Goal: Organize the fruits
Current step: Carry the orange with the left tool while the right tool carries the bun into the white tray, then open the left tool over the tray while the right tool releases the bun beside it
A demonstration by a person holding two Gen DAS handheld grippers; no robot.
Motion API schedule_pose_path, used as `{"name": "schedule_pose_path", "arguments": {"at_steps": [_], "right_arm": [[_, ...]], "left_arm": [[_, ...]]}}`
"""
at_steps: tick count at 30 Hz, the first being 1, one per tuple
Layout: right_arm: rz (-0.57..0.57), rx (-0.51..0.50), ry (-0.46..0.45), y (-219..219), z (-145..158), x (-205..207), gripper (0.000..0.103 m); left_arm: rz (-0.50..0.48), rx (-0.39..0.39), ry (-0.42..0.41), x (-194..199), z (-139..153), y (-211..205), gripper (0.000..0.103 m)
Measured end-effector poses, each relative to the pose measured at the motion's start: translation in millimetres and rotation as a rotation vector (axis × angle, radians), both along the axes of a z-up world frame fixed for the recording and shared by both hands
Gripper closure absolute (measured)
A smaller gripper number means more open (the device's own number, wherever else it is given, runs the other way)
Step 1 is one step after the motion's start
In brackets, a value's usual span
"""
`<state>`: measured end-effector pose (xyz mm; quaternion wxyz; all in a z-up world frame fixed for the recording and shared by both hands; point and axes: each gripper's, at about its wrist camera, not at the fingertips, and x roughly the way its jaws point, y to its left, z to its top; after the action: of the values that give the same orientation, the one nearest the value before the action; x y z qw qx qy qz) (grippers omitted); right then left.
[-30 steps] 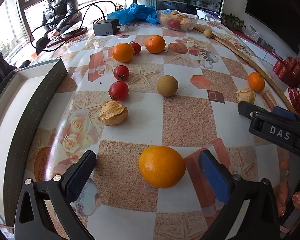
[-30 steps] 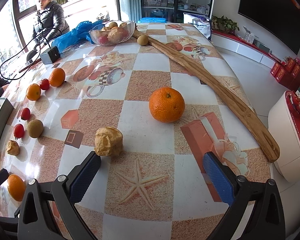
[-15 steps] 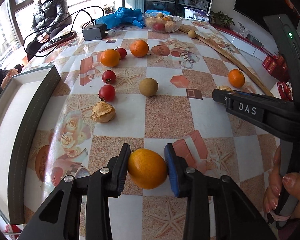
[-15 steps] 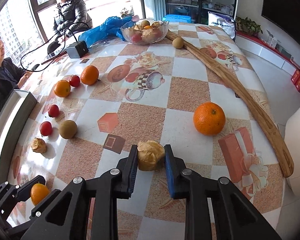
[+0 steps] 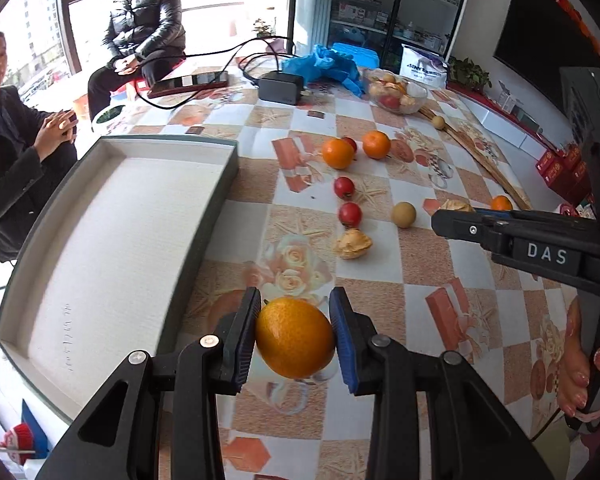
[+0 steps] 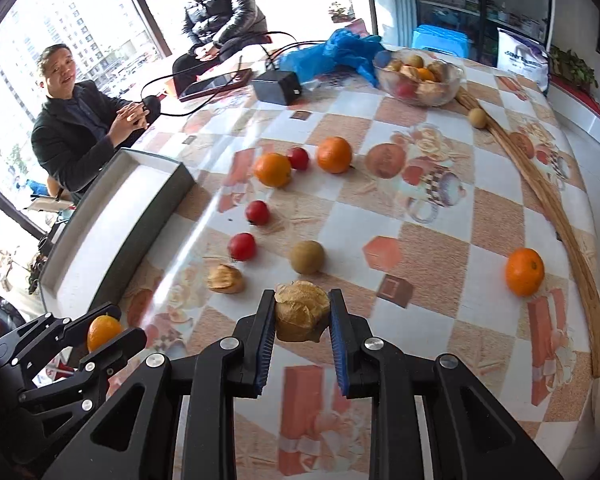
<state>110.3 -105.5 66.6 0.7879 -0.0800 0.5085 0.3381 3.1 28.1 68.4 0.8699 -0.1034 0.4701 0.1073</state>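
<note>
The left tongs (image 5: pixel 294 334) are clamped on an orange (image 5: pixel 295 337); both blue pads press its sides, and the fruit hangs above the patterned bench (image 5: pixel 440 248), just beside the near corner of the grey tray (image 5: pixel 216 216). The right tongs (image 6: pixel 302 318) are clamped on a tan, papery husked fruit (image 6: pixel 301 312), gripped at its sides above the bench surface. In the right wrist view the left tongs and their orange appear at lower left, next to the tray's end.

Containers:
- The grey tray has a white ribbed floor; the visible floor carries no fruit.
- A clear glass bowl (image 6: pixel 420 78) stands at the far end of the bench. It holds mixed fruit: husked pieces, an orange piece and a red piece. The exact number cannot be told.

Loose fruit on the bench, counted in the right wrist view:
- Oranges: three. Two lie together (image 6: pixel 273 169) (image 6: pixel 334 154) near the middle; one (image 6: pixel 524 272) lies well apart on the right, near the long wooden stick (image 6: pixel 556 216).
- Red tomatoes: three (image 6: pixel 298 158) (image 6: pixel 257 212) (image 6: pixel 242 246).
- Husked fruit: one (image 6: pixel 225 278).
- Round tan fruits: two, one (image 6: pixel 307 257) mid-bench and one (image 6: pixel 477 117) touching the stick's far end.

A black power adapter (image 6: pixel 278 86) and blue plastic bag (image 6: pixel 332 54) lie behind the fruit. Two seated people are beyond the bench.
</note>
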Motion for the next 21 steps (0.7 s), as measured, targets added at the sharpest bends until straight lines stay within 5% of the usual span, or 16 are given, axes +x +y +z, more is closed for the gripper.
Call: {"name": "schedule_pose_path", "arguments": {"at_steps": [4, 9, 16, 18, 19, 21], "right_arm": [[0.126, 0.058, 0.069, 72.5, 4.1, -9.2, 0.076], [0.224, 0.104, 0.173, 152.3, -16.5, -12.4, 0.076], [0.292, 0.038, 0.219, 201.4, -51.1, -23.1, 0.073], [0.309, 0.031, 0.216, 202.4, -54.5, -26.7, 0.049], [0.316, 0.029, 0.208, 201.5, -53.9, -28.0, 0.042], [0.304, 0.028, 0.178, 196.6, -47.1, -29.3, 0.008]], "left_arm": [[0.156, 0.089, -0.002, -17.7, 5.3, 66.2, 0.064], [0.298, 0.096, 0.036, -34.0, -12.5, 132.3, 0.064], [0.338, 0.038, 0.092, -45.2, -49.4, 152.2, 0.063], [0.335, 0.024, 0.076, -46.9, -52.2, 149.7, 0.056], [0.327, 0.024, 0.069, -46.7, -52.0, 148.1, 0.043], [0.326, 0.036, 0.049, -47.6, -48.4, 145.6, 0.027]]}}
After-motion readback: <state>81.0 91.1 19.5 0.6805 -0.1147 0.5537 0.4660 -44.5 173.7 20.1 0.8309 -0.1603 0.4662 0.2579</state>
